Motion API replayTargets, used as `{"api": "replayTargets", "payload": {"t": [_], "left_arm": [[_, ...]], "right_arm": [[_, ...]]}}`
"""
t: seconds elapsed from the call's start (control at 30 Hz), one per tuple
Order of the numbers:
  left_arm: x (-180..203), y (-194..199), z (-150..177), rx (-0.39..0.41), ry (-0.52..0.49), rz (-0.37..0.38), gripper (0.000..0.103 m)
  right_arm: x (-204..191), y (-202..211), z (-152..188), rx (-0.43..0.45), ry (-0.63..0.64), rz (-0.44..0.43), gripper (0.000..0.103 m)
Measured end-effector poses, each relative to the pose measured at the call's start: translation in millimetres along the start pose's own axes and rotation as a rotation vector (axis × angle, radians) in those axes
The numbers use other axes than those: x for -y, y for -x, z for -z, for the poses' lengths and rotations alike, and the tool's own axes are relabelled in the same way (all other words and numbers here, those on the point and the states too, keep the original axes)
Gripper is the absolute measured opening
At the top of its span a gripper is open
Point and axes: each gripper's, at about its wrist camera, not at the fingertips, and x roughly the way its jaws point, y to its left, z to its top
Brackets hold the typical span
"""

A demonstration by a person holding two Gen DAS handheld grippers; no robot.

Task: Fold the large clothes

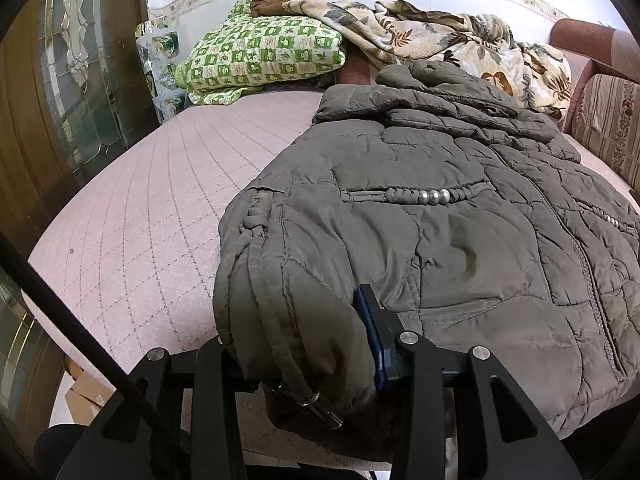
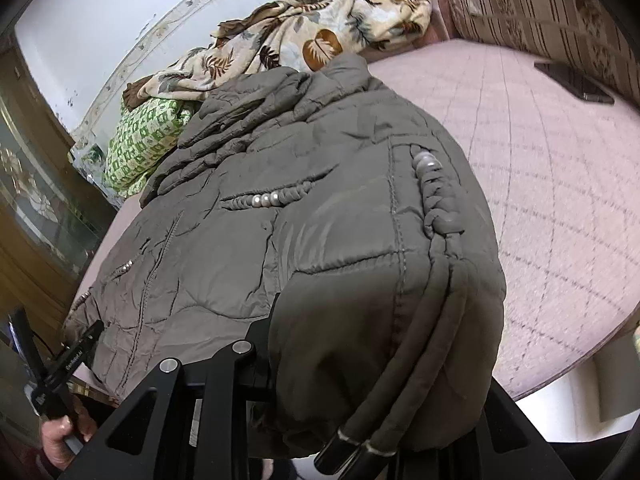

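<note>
- Two views show one grey-brown quilted jacket point(image 1: 440, 208) spread on a pink quilted bed point(image 1: 160, 208).
- Left wrist view: the jacket fills the centre and right of the frame, its collar toward the top, its pearl-trimmed pocket point(image 1: 420, 195) near the middle.
- The left gripper point(image 1: 308, 344) at bottom centre is clenched on the jacket's near hem corner; the fabric bunches between the black fingers, with a blue pad point(image 1: 372, 336) pressed against it on the right.
- Drawcords with metal ends point(image 1: 316, 404) hang from that corner.
- A green checked pillow point(image 1: 264, 56) lies at upper left, a leaf-print blanket point(image 1: 440, 40) at upper right, a wooden door point(image 1: 72, 80) along the left edge.
- Right wrist view: the jacket covers the centre, the bare bed at right.
- The right gripper point(image 2: 360, 380) at the bottom grasps the other hem corner, the cloth draped over it, hiding its right finger.
- A person's hand point(image 2: 64, 436) holds the other gripper at lower left.
- A dark phone point(image 2: 572, 80) lies at upper right.
</note>
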Motion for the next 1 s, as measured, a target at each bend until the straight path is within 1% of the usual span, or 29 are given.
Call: {"api": "replayTargets", "payload": {"t": [0.1, 0.27, 0.43, 0.47, 0.53, 0.63, 0.7, 0.87, 1.0], "left_arm": [[1.6, 0.0, 0.9, 0.007, -0.009, -0.007, 0.039], [2.2, -0.8, 0.0, 0.004, -0.014, -0.005, 0.039], [1.5, 1.6, 1.0, 0.008, -0.014, 0.000, 0.036], [0.8, 2.4, 1.0, 0.010, -0.012, 0.005, 0.035], [-0.4, 3.5, 0.7, 0.014, -0.008, 0.013, 0.034], [-2.5, 5.1, -0.4, 0.020, 0.001, 0.023, 0.031], [-4.1, 6.4, -1.3, 0.026, 0.008, 0.032, 0.029], [-2.9, 13.8, -2.5, 0.058, -0.003, 0.042, 0.024], [-3.4, 20.3, -5.5, 0.080, 0.001, 0.052, 0.023]], "right_arm": [[6.9, -0.8, 3.3, 0.009, -0.043, -0.028, 0.033], [8.8, -0.9, 5.2, 0.014, -0.061, -0.044, 0.033], [10.9, 0.7, 5.5, 0.010, -0.082, -0.050, 0.033], [10.7, 1.5, 3.6, 0.006, -0.076, -0.050, 0.032], [5.0, 10.3, 0.7, 0.039, -0.042, -0.046, 0.029], [-11.7, 18.5, -0.2, 0.079, 0.057, 0.003, 0.027], [-16.6, 21.8, -0.3, 0.093, 0.082, 0.012, 0.027], [-15.2, 25.3, -2.7, 0.099, 0.070, -0.003, 0.026], [-22.7, 36.0, -6.3, 0.134, 0.110, 0.001, 0.026]]}}
